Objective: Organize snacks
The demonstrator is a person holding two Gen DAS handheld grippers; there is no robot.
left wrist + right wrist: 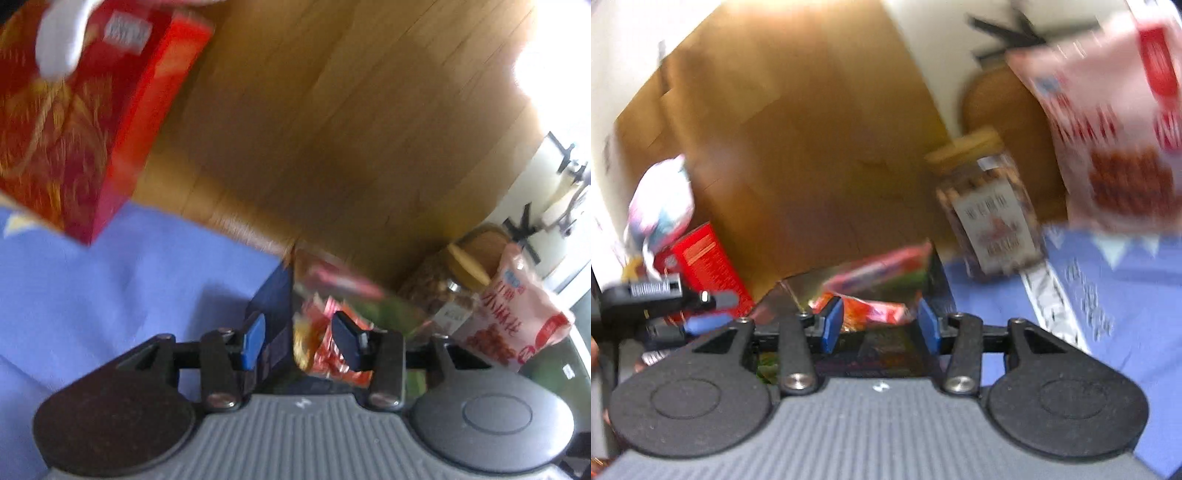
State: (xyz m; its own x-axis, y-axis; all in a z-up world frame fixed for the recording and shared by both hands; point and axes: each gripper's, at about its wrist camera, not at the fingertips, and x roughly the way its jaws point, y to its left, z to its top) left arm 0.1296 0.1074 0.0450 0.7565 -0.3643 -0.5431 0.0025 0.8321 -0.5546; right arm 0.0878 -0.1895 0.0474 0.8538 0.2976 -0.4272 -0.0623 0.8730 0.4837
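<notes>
left gripper (301,341) fingers parted, empty | right gripper (881,325) likewise, over snack tray (938,280) | risk: blurred swing clips glass jar (991,206), toppling it

Box (74,110): far left in the left wrist view, over the cloth (110,288).
Cloth: spread on the worktop (332,129).
Bin (871,280): on the cloth, in front of both grippers, small packets (325,343) inside.
Jar (990,210): right of the bin, standing on the cloth.
Pouch (517,314): just right of the jar.
</notes>
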